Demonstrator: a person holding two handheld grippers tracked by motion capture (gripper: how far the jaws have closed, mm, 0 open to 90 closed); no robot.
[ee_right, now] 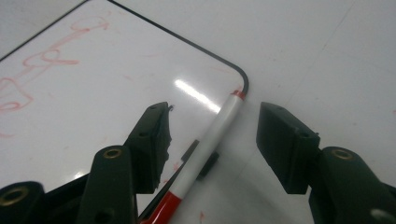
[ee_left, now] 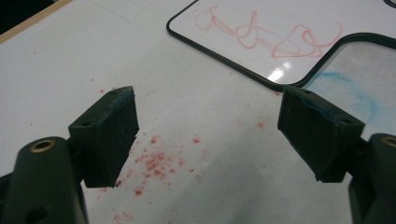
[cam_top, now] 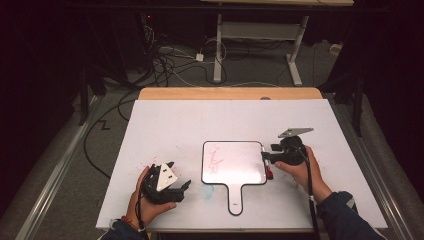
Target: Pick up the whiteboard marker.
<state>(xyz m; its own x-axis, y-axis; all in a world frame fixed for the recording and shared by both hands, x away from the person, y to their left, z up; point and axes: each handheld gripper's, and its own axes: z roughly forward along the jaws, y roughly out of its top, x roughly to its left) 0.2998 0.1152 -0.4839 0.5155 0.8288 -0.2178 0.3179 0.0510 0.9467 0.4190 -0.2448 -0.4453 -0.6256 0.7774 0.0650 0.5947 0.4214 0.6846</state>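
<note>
My right gripper (ee_right: pixel 212 133) straddles the red-and-white marker (ee_right: pixel 205 154) on the whiteboard (cam_top: pixel 234 162) edge, jaws apart, not yet pinching. My left gripper (ee_left: pixel 208 135) hangs spread over the table (cam_top: pixel 165 125). The red scribble (ee_left: pixel 268 32) seems illegible; the marker shows no label.

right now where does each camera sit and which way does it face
High view: above the person's side of the table, looking forward and down on the whiteboard; both hands show, left gripper and right gripper.
Left gripper view: rides the left gripper, looking along its open jaws at red crumbs and the whiteboard's corner.
Right gripper view: rides the right gripper, looking down at a marker lying between its jaws, untouched, on the whiteboard's edge.
Shared: every view shows the whiteboard's red scribble.
</note>
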